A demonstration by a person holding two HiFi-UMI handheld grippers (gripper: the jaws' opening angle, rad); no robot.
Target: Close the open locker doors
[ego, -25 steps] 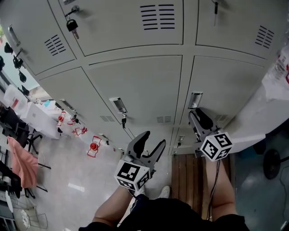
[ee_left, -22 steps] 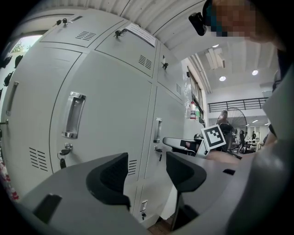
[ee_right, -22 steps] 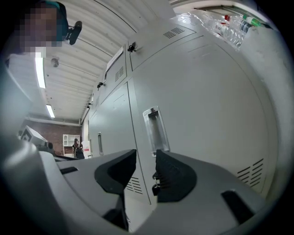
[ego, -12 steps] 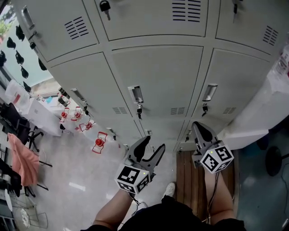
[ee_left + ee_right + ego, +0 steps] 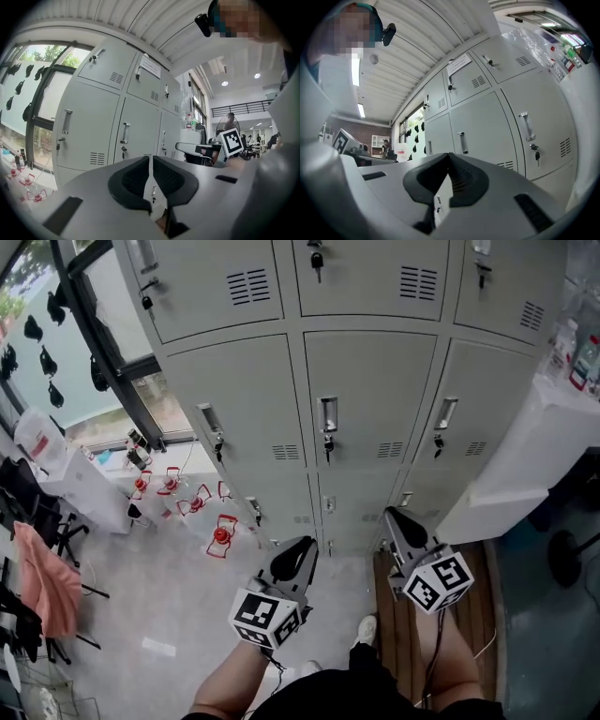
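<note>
Head view: grey locker doors (image 5: 370, 399) all shut; left gripper (image 5: 304, 547) fingers just closing, empty; right gripper (image 5: 390, 514) fingers together.

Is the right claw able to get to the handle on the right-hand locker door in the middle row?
Probably yes, with a stretch. Nothing stands between the right claw and that handle, though the claw is short of it, not touching.

The locker doors (image 5: 370, 399) are matt painted metal, the floor (image 5: 159, 587) glossy, the platform (image 5: 389, 643) wood.

top lockers (image 5: 373, 292) cut off, far person (image 5: 229, 120) too small
</note>
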